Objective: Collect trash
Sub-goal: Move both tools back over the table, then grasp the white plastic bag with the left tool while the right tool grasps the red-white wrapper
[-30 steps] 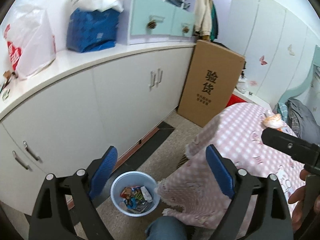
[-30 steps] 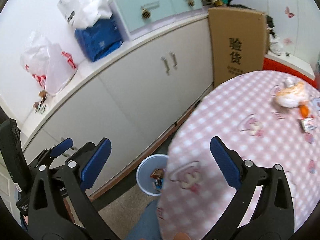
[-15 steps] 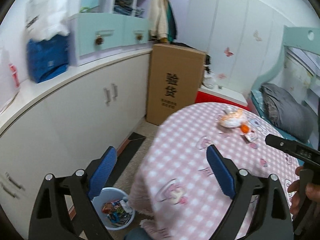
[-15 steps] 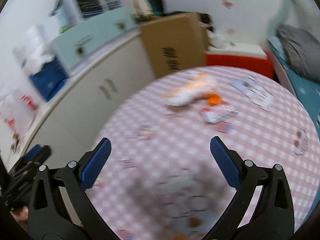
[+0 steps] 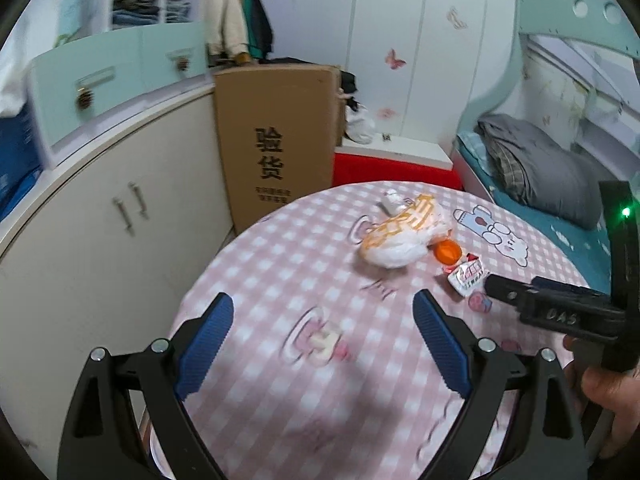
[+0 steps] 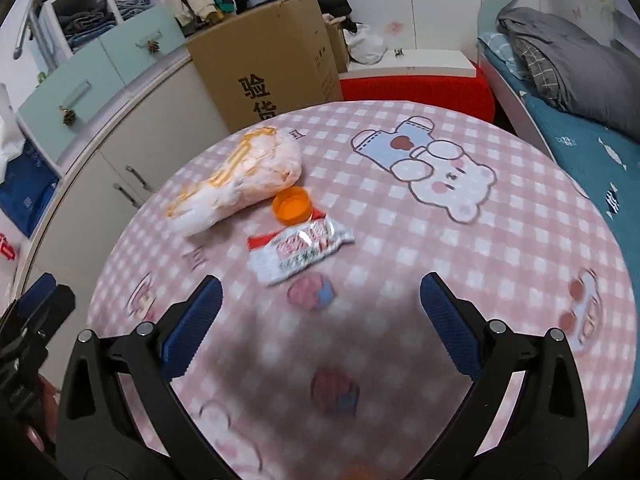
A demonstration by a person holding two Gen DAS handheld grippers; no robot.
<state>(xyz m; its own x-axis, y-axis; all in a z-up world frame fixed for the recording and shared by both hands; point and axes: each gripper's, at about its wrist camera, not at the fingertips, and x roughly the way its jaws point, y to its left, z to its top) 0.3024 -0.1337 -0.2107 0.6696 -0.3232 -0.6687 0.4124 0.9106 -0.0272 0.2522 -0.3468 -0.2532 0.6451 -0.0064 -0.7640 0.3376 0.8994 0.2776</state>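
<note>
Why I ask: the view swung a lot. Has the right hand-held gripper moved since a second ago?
Yes. The right hand-held gripper swung from the white cabinets to over the pink checked round table.

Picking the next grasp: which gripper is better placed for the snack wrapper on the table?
Right. The right gripper is open with the wrapper just ahead between its fingers; the left gripper is open too, but farther back and off to the side.

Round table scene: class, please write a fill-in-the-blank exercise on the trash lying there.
1. The bottle cap is coloured ____.
2. The cap lies between the crumpled plastic bag and the snack ____.
3. Both hand-held grippers, left and right, are ____.
4. The tablecloth is checked pink and ____.

Missing: orange; wrapper; open; white
</note>
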